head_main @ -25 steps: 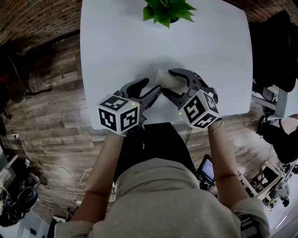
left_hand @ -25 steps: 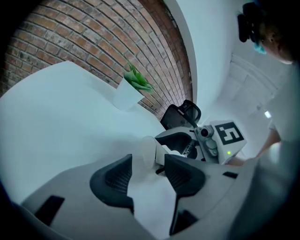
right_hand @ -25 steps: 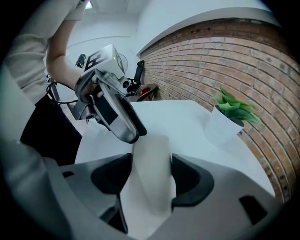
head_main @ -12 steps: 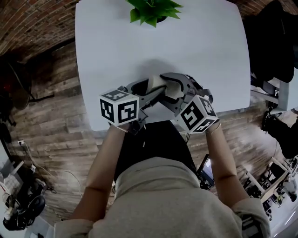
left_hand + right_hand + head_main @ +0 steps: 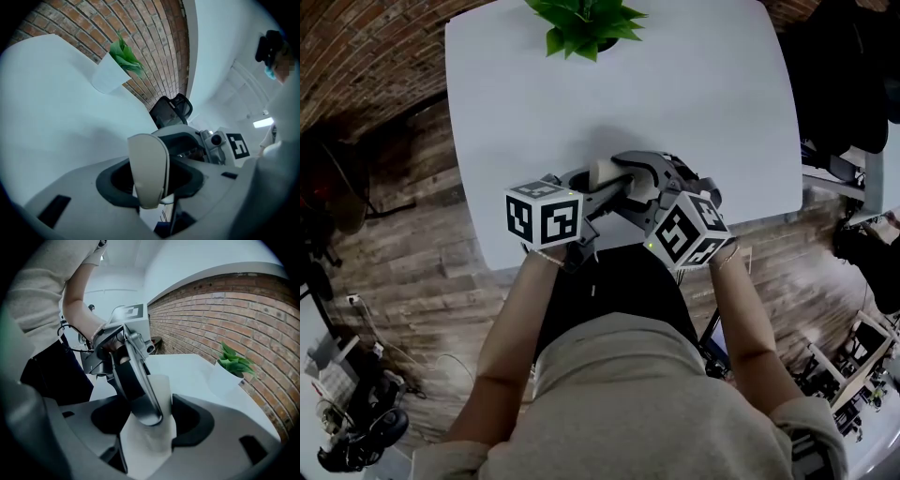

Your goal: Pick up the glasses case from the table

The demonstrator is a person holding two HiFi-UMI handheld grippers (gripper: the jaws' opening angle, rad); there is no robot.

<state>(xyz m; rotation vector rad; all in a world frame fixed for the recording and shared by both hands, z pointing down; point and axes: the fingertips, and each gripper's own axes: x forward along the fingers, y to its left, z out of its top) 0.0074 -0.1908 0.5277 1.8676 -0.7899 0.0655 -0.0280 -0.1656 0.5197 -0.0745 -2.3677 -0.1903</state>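
Observation:
The cream glasses case [image 5: 604,172] is off the white table [image 5: 694,94], near its front edge, between both grippers. My right gripper [image 5: 630,174] comes from the right and is shut on one end; in the right gripper view the case [image 5: 160,380] fills the space between its pads [image 5: 150,427]. My left gripper [image 5: 607,184] comes from the left. Its jaws have just been closing with the case [image 5: 147,168] standing end-on between them [image 5: 150,180]. One left finger [image 5: 138,390] lies across the case's top; the other finger is hidden.
A potted green plant [image 5: 581,23] in a white pot [image 5: 107,77] stands at the table's far edge. A black chair [image 5: 171,110] is beyond the table, by a brick wall [image 5: 234,310]. Dark gear [image 5: 844,84] sits off the table's right side, over wood flooring [image 5: 403,234].
The left gripper has moved right, from beside the case to around its end. Both grippers and the case have shifted slightly left in the head view.

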